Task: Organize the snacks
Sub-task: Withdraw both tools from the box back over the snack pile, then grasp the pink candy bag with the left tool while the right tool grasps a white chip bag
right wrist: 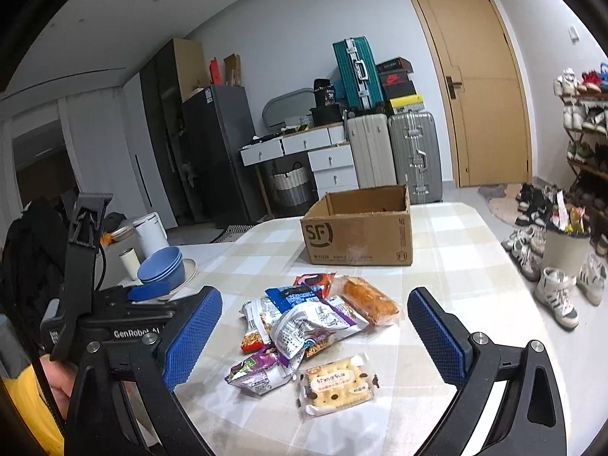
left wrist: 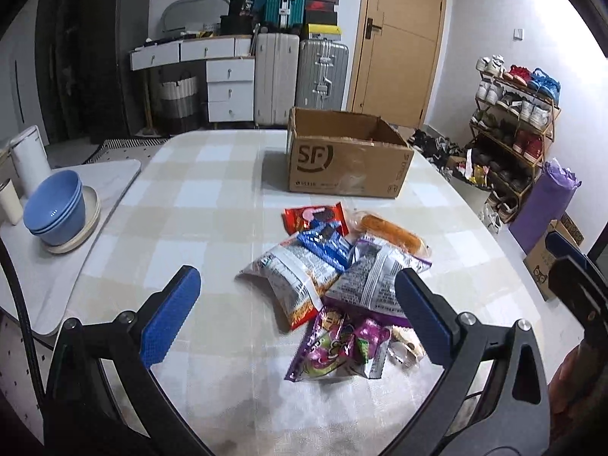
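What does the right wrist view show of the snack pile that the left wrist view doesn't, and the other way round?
Right wrist only: the cream biscuit pack lies fully visible, nearest the camera, and the left tool appears from the side. Left wrist only: the purple candy bag face up, covering most of that biscuit pack. Both: the open SF cardboard box beyond the pile, the orange bread pack, the blue bowls, and each view's own tool open, holding nothing.
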The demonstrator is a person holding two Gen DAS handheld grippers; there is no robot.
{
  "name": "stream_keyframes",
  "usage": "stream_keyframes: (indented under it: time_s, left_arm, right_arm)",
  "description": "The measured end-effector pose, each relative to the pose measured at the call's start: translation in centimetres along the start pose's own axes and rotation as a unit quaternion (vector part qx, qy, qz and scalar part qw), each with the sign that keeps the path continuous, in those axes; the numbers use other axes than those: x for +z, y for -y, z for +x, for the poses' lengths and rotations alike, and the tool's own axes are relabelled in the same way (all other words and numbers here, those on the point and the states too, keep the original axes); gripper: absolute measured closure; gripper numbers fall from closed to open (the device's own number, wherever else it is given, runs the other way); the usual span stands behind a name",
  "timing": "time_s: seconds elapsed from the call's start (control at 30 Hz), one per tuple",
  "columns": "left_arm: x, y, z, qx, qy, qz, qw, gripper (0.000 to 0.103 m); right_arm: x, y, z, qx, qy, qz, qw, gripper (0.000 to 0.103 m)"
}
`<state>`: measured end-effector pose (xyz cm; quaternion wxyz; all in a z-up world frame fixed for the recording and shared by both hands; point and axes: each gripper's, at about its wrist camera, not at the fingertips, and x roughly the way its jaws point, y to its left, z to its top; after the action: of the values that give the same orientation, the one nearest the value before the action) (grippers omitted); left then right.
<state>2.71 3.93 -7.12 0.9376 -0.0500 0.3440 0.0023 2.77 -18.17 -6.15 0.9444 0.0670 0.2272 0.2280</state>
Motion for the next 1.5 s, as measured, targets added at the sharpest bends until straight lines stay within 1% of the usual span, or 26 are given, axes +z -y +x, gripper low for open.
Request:
stream_keyframes:
  time_s: [0.1,0.2,0.3,0.4,0.5,0.6,0.7,0.83,0.9,0.93,0.97,1.0,1.03,1.1,1.13,1.17,1.2,1.27,1.3,1.37,1.47,1.5]
  left_arm:
    - [-0.4,0.0,1.2,-0.005,-0.021,-0.002,0.9998,0.001]
    - [-1.2,-0.5,3.2,-0.01,-0.051,-0.016,0.9986,0.001]
    - [-2.1,-0.5,5.6,-0.028,-0.084,-0.03,0.9956,0.001]
    - [-2.8,0.1,7.6,-0.04,-0.108,-0.023,0.993,0.001]
    - [-3.5,0.9,9.6,-0.042,-0.127,-0.018,0.9908,0.001]
    - [-4.0,1.2,11.0,-0.038,-0.134,-0.017,0.9901,0.001]
    - [-4.1,1.8,12.5,-0.046,-0.14,-0.017,0.9889,0.001]
    - [-4.2,2.7,13.2,-0.051,-0.143,-0.009,0.9883,0.001]
    - [-4.3,3.0,14.0,-0.063,-0.154,-0.011,0.986,0.0]
    - [-4.6,3.1,13.6,-0.07,-0.162,-0.011,0.9842,0.0]
    - [-4.9,3.3,13.7,-0.077,-0.17,-0.009,0.9825,0.002]
    - [-5.1,3.7,14.1,-0.074,-0.174,-0.004,0.9819,0.008]
    - [-5.3,4.1,14.2,-0.066,-0.173,0.005,0.9827,0.009]
    - [-5.4,4.7,14.3,-0.055,-0.169,0.024,0.9838,0.025]
    - [-5.4,5.1,14.3,-0.052,-0.168,0.03,0.984,0.029]
    - [-5.3,5.2,14.3,-0.051,-0.167,0.035,0.984,0.035]
    - [-5.2,5.4,14.4,-0.051,-0.166,0.039,0.984,0.043]
    - [-5.2,5.6,14.4,-0.051,-0.165,0.046,0.9839,0.053]
    - [-5.1,5.7,14.4,-0.051,-0.166,0.049,0.9836,0.056]
    - [-4.8,5.6,14.6,-0.059,-0.167,0.043,0.9833,0.058]
    - [-5.3,4.6,13.9,-0.066,-0.166,0.039,0.9831,0.061]
    - [-5.2,4.6,14.0,-0.069,-0.165,0.041,0.9831,0.064]
  right_arm:
    - [-0.2,0.2,0.1,0.0,-0.003,0.008,1.0,0.003]
    - [-0.4,0.3,0.1,0.0,-0.003,0.01,1.0,0.003]
    - [-0.6,0.5,0.3,0.003,-0.006,0.009,1.0,0.003]
    - [-1.1,0.7,0.4,0.003,-0.01,0.011,1.0,0.003]
    - [-1.4,0.9,0.6,0.006,-0.014,0.015,1.0,0.003]
    - [-1.8,1.2,0.7,0.008,-0.018,0.019,1.0,0.003]
    - [-2.2,1.6,0.9,0.009,-0.02,0.024,0.999,0.003]
    - [-2.6,2.4,1.1,0.01,-0.024,0.037,0.999,0.003]
    - [-2.8,2.7,1.2,0.011,-0.026,0.044,0.999,0.003]
    - [-2.8,2.8,1.2,0.012,-0.027,0.047,0.998,0.003]
    - [-2.9,2.9,1.2,0.013,-0.027,0.049,0.998,0.003]
    - [-2.9,3.0,1.2,0.013,-0.027,0.051,0.998,0.003]
    - [-3.0,3.0,1.2,0.013,-0.027,0.052,0.998,0.003]
    - [-3.0,3.1,1.1,0.014,-0.027,0.054,0.998,0.003]
    - [-3.1,3.1,1.1,0.015,-0.027,0.056,0.998,0.003]
    - [-3.1,3.1,1.1,0.016,-0.028,0.056,0.998,0.003]
    - [-3.1,3.2,1.1,0.015,-0.029,0.056,0.998,0.003]
    - [-3.2,3.1,1.1,0.015,-0.03,0.056,0.998,0.003]
    - [-3.2,3.1,1.0,0.016,-0.03,0.057,0.998,0.003]
    - [-3.2,2.9,1.1,0.015,-0.033,0.055,0.998,0.003]
    - [-3.4,2.7,1.5,0.011,-0.047,0.056,0.997,0.003]
    - [-3.4,2.8,1.7,0.011,-0.053,0.058,0.997,0.003]
